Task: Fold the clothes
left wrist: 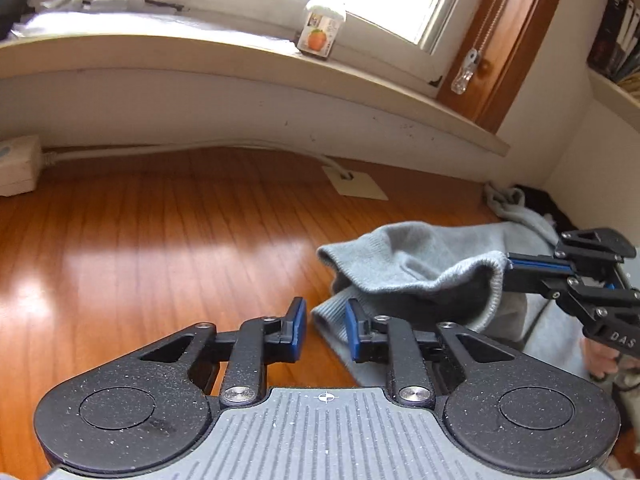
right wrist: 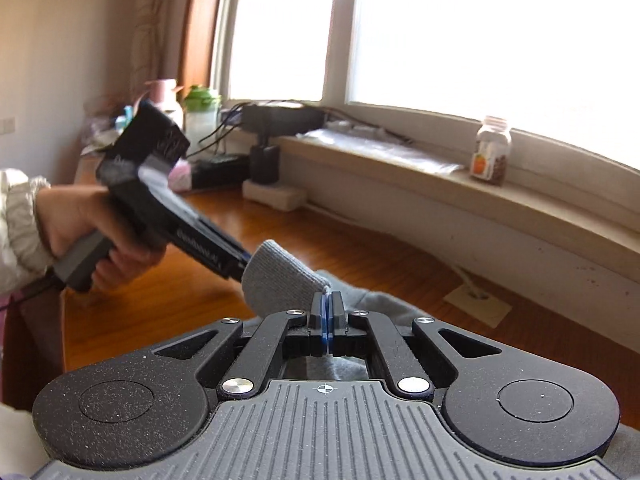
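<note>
A grey knit garment [left wrist: 420, 268] lies on the wooden table [left wrist: 160, 240] at the right. My left gripper [left wrist: 326, 330] is open and empty, its blue pads just left of a ribbed edge of the garment. My right gripper [right wrist: 328, 312] is shut on a fold of the grey garment [right wrist: 280, 280] and lifts it off the table. The right gripper also shows in the left wrist view [left wrist: 516, 264], pinching the garment's hem. The left gripper appears in the right wrist view [right wrist: 240, 260], blurred, held by a hand, its tips hidden behind the lifted cloth.
A window sill [left wrist: 240, 56] with a small bottle [left wrist: 322, 26] runs along the back. A white power strip [left wrist: 16, 168] and a cable plate [left wrist: 354, 184] sit on the table. More clothes [left wrist: 532, 204] lie in the right corner. Bottles and black devices [right wrist: 264, 128] stand at far left.
</note>
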